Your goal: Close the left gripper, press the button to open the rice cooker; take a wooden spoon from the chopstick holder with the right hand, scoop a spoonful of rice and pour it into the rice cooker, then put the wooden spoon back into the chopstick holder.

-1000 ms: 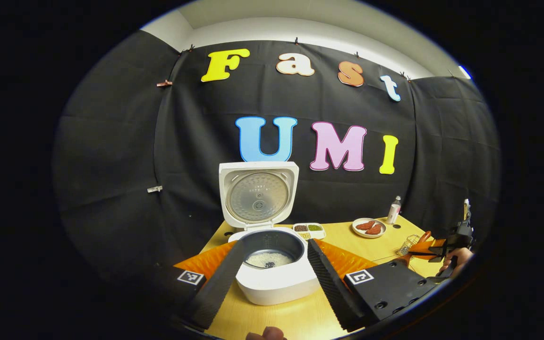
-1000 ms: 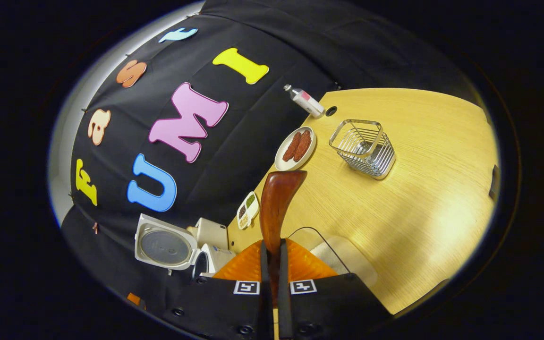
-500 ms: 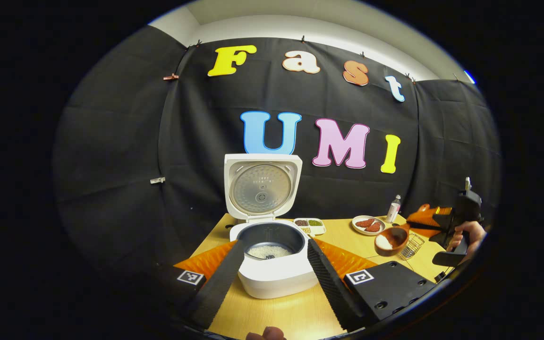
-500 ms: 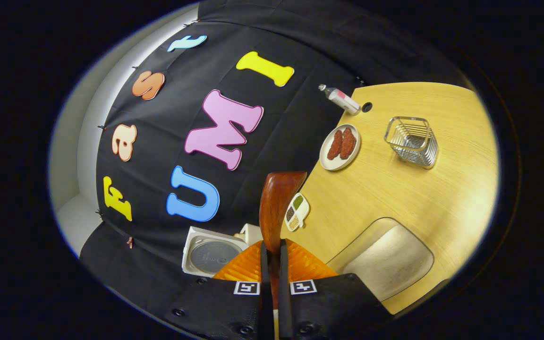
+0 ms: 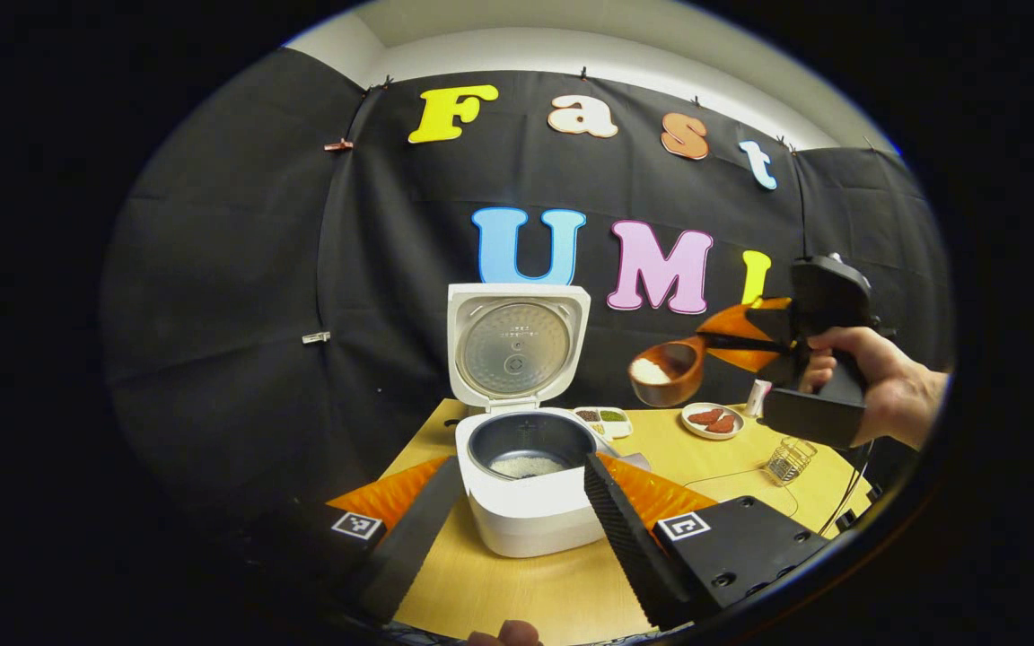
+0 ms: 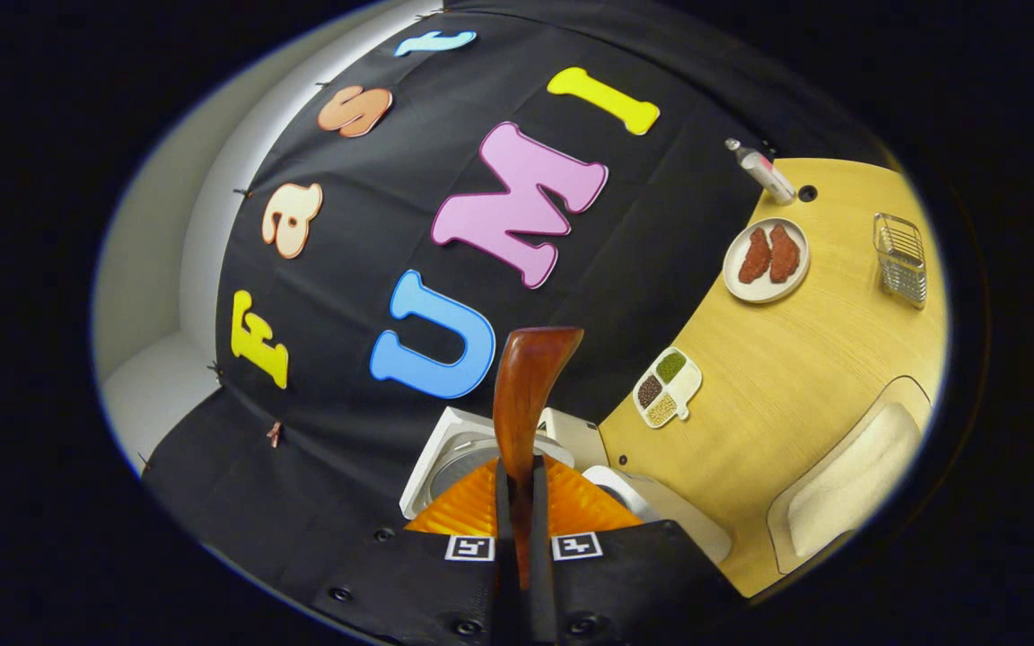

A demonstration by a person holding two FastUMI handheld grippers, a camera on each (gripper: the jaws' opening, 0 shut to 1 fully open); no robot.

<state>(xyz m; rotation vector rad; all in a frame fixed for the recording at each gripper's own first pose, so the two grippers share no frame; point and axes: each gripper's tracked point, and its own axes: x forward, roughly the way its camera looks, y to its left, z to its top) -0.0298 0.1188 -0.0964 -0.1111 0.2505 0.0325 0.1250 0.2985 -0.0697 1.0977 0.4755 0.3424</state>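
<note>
The white rice cooker [image 5: 530, 520] stands open, its lid [image 5: 517, 345] upright and some rice in the pot. My left gripper [image 5: 522, 467] is open, one finger on each side of the cooker's front and apart from it. My right gripper [image 5: 725, 336], held by a hand [image 5: 880, 395], is shut on the wooden spoon [image 5: 665, 372]. The spoon holds white rice and hangs in the air, up and to the right of the cooker. In the right gripper view the gripper [image 6: 517, 467] clamps the spoon [image 6: 526, 395] by its handle, above the cooker lid [image 6: 450, 453]. The wire chopstick holder [image 6: 901, 260] stands at the far right.
A plate of sausages [image 6: 766, 260], a divided dish of grains [image 6: 668, 388] and a small bottle [image 6: 759, 170] sit along the back of the wooden table [image 6: 804, 359]. A clear tub of rice [image 6: 840, 502] lies near the front. The chopstick holder [image 5: 786, 459] stands below the hand.
The right gripper has risen from the tub with rice in the spoon and moved left toward the cooker. The left gripper has stayed open by the cooker.
</note>
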